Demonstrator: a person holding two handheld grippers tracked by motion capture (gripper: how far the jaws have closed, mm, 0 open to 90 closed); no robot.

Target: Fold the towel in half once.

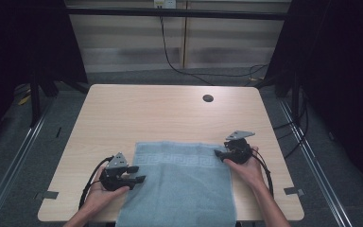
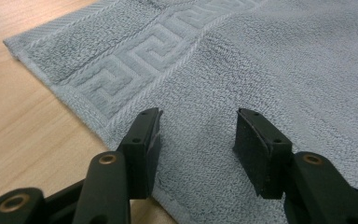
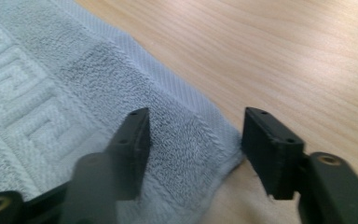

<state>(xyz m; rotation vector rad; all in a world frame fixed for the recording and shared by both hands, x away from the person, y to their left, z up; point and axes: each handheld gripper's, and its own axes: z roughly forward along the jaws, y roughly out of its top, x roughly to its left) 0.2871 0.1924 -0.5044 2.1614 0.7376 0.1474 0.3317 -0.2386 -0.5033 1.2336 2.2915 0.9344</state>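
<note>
A grey-blue towel (image 1: pixel 179 182) lies flat on the wooden bench (image 1: pixel 170 113), occupying the 6 o'clock portion of the top, its near end hanging over the bench edge and its patterned border running along the far end. The left claw (image 1: pixel 139 174) sits at the towel's 9 o'clock edge; the left gripper view shows its jaws parted over the pile (image 2: pixel 261 70), the towel's side hem passing under the inner jaw, nothing clamped. The right claw (image 1: pixel 219 154) sits at the towel's far corner near 2 o'clock; the right gripper view shows its jaws standing apart astride that corner (image 3: pixel 200 144), one over the cloth, the other over bare wood, pads not pressing. Judgement: the step in hand is positioning for a grasp ahead of a fold or lift; no cloth is raised yet. The next move calls for each claw to drop until one jaw slides beneath the hem, then close firmly on the edge. The left claw appears set further in than the right, so a skewed lift is the risk.
</note>
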